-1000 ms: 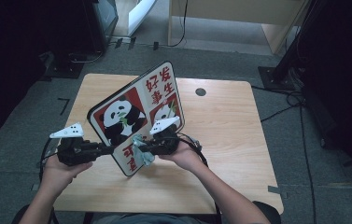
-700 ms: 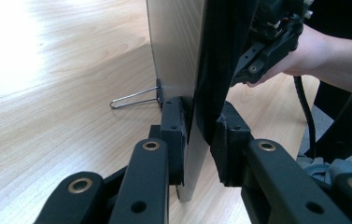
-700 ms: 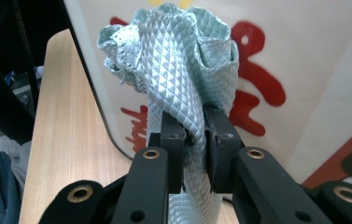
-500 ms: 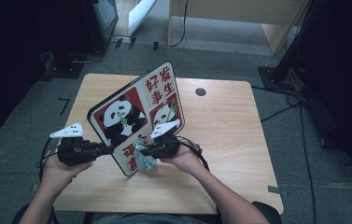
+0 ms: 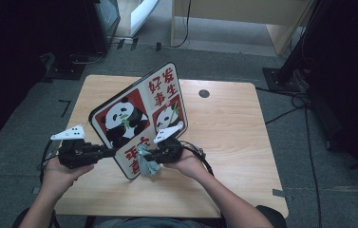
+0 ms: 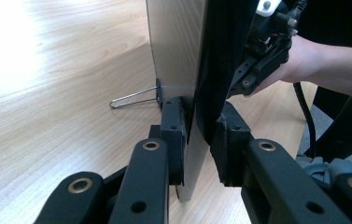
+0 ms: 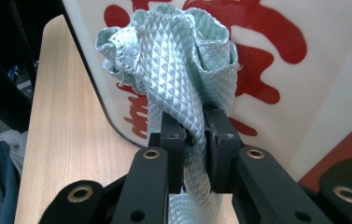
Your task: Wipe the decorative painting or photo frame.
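A panda sign board [image 5: 138,114] with red characters stands tilted on its edge on the wooden table [image 5: 233,137]. My left gripper [image 5: 112,153] is shut on the board's lower left edge; in the left gripper view its pads [image 6: 173,135] clamp the thin board [image 6: 178,56] from both sides. My right gripper [image 5: 150,157] is shut on a bunched pale green cloth [image 5: 147,167]. In the right gripper view that cloth [image 7: 183,60] presses against the board's printed face [image 7: 304,70], with the right gripper [image 7: 194,135] pinching its lower part.
A wire stand leg [image 6: 134,97] sticks out from the board's back onto the table. A round cable hole [image 5: 204,93] sits at the table's far side. Cables [image 5: 300,104] lie on the grey floor to the right. Dark furniture stands around.
The right gripper with the cloth has shifted slightly down the board's lower face. The left gripper and the board have stayed put.
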